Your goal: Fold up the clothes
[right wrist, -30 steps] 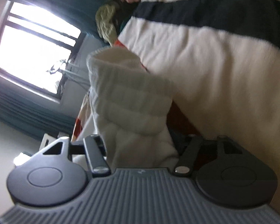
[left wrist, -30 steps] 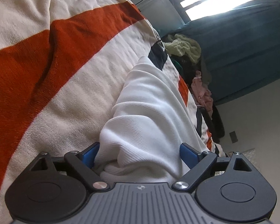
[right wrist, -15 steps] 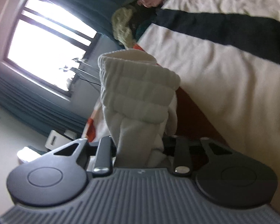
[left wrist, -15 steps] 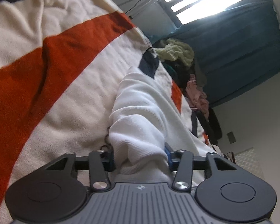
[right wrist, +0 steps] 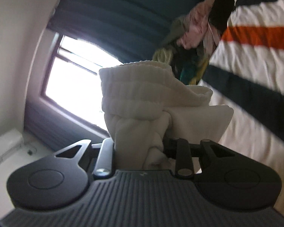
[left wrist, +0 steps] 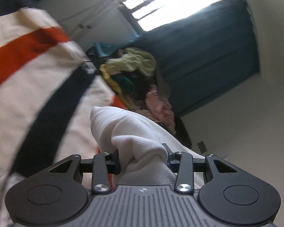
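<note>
A white ribbed garment (left wrist: 134,132) is bunched between the jaws of my left gripper (left wrist: 143,160), which is shut on it and holds it above the striped blanket (left wrist: 37,75). In the right wrist view my right gripper (right wrist: 140,149) is shut on another bunched part of the white garment (right wrist: 142,98), its ribbed hem standing up in front of the window. Both views are tilted and blurred. The gripper pads are mostly hidden by cloth.
A cream blanket with orange and dark stripes (right wrist: 255,60) covers the bed. A pile of mixed clothes (left wrist: 138,71) lies at the bed's far end, also in the right wrist view (right wrist: 189,37). Teal curtains (left wrist: 208,56) and a bright window (right wrist: 72,79) lie beyond.
Both grippers closed on the white garment and lifted it off the blanket. Both views swung up toward the window and clothes pile.
</note>
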`<state>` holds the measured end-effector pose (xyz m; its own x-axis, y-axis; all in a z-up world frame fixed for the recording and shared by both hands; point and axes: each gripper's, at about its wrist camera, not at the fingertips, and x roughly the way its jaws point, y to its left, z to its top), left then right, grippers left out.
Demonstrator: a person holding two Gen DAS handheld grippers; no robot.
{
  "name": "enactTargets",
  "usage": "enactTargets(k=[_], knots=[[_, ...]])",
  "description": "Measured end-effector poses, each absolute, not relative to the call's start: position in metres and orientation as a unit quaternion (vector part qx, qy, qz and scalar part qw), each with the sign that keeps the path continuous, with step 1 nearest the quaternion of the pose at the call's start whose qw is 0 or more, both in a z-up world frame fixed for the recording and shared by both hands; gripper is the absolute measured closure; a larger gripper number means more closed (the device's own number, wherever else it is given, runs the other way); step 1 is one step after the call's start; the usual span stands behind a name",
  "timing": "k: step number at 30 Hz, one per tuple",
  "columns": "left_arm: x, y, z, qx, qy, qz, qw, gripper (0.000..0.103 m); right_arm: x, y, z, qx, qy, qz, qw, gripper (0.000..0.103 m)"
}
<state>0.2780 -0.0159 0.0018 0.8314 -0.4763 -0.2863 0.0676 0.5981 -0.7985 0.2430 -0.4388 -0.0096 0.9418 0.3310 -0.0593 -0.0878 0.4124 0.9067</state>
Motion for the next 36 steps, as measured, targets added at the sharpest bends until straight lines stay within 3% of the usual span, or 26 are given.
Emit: enactTargets(k=[6, 14, 21, 25, 30, 33, 36], knots=[[0.384, -0.116, 0.016, -0.375, 0.254, -0.216, 0.865, 0.061, 0.296, -0.52, 0.006, 0.522, 0.082, 0.094, 0.844, 0.072], [0.489, -0.203, -0.05, -0.339, 0.301, -0.253, 0.854, 0.061, 0.356, -0.598, -0.041, 0.49, 0.095, 0.042, 0.866, 0.072], [0.476, -0.199, -0.14, -0.313, 0.332, -0.268, 0.849, 0.059, 0.33, -0.599, -0.133, 0.502, 0.115, 0.0, 0.857, 0.072], [0.468, -0.191, -0.168, -0.281, 0.351, -0.261, 0.855, 0.052, 0.309, -0.591, -0.168, 0.528, 0.163, -0.015, 0.834, 0.066], [0.447, -0.197, -0.155, -0.241, 0.361, -0.245, 0.867, 0.044, 0.292, -0.59, -0.188, 0.569, 0.202, -0.065, 0.794, 0.047], [0.421, -0.195, -0.125, -0.212, 0.367, -0.237, 0.874, 0.037, 0.278, -0.587, -0.169, 0.614, 0.228, -0.104, 0.748, 0.047], [0.395, -0.195, -0.098, -0.187, 0.376, -0.238, 0.876, 0.037, 0.265, -0.577, -0.137, 0.6, 0.254, -0.118, 0.75, 0.047]])
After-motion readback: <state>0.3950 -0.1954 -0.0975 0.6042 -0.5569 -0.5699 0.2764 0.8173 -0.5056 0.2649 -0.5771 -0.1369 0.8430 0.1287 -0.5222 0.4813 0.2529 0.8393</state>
